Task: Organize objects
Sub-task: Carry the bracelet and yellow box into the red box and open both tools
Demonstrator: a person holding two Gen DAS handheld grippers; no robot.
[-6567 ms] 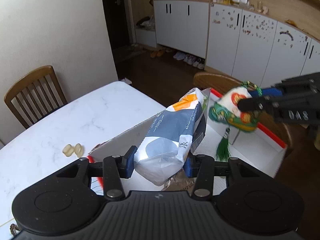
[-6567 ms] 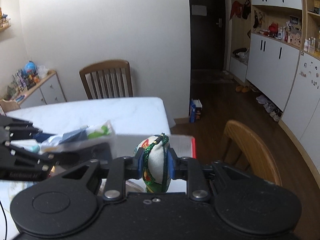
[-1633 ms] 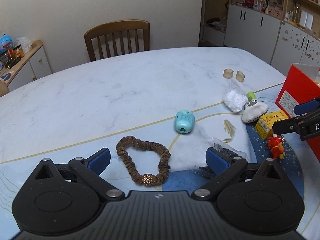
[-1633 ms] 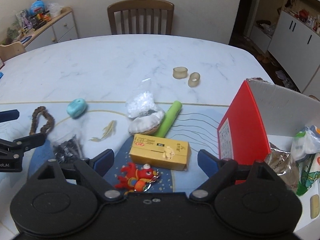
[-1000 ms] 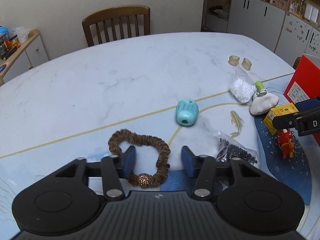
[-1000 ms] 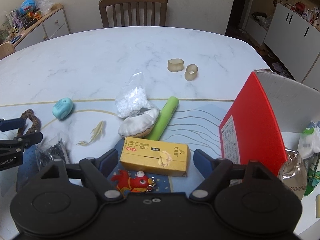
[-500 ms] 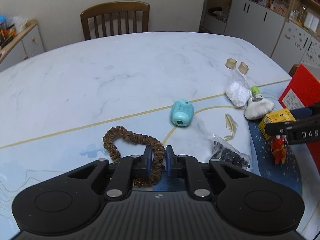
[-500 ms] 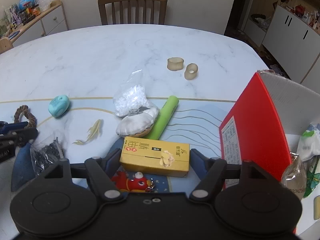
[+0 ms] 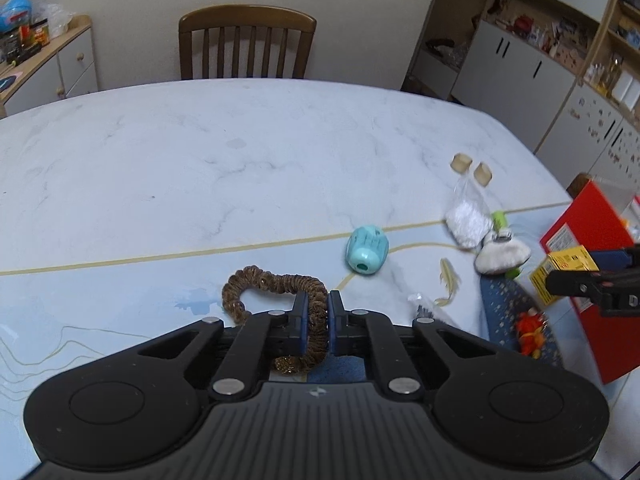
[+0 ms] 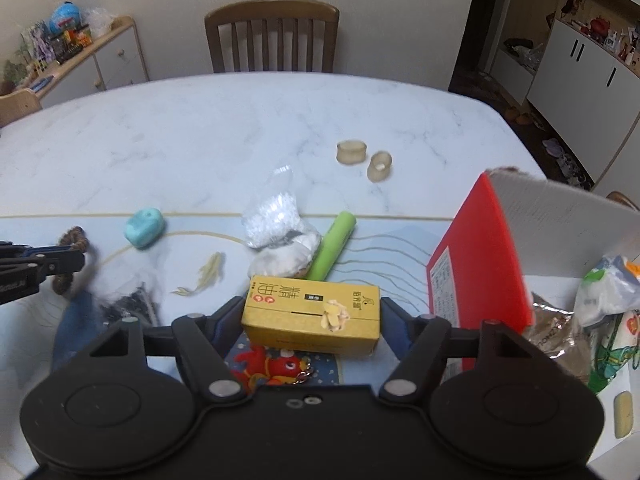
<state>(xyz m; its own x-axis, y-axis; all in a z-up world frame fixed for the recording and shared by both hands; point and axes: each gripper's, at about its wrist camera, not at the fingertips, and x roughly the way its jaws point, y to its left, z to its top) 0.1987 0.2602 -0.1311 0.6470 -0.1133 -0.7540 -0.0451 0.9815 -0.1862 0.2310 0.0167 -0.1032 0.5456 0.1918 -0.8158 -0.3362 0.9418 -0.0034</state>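
Left gripper [image 9: 317, 322]: its jaws are pinched tight on the brown scrunchie [image 9: 276, 286]. The rest of the hair loop curls away toward 11 o'clock over the table [image 9: 200, 168].
Right gripper [image 10: 311, 318]: its jaws have just been closing, and now they press on both short ends of the yellow box [image 10: 311, 315]. The box sits a little above the red fish toy [image 10: 272, 366].
Red carton [image 10: 480, 264]: it stands at 3 o'clock from the yellow box, open on top, with snack bags [image 10: 600, 292] inside.
Teal toy [image 9: 367, 250]: it lies at 1 o'clock from the scrunchie, well apart from it.
Green tube [image 10: 332, 244]: it lies at 12 o'clock from the yellow box, tilted, touching the white shell pouch [image 10: 284, 258].
Bag of white bits [image 10: 272, 216]: it rests against the top of the pouch.
Two small tan rings [image 10: 364, 158]: they lie side by side at 12 o'clock, farther up the table.
Little pale fish [image 10: 206, 272]: it lies at 10 o'clock from the yellow box.
Bag of dark bits [image 10: 128, 304]: it is at 9 o'clock from the yellow box, blurry.
Wooden chair [image 9: 246, 42]: it stands at the far side of the table.
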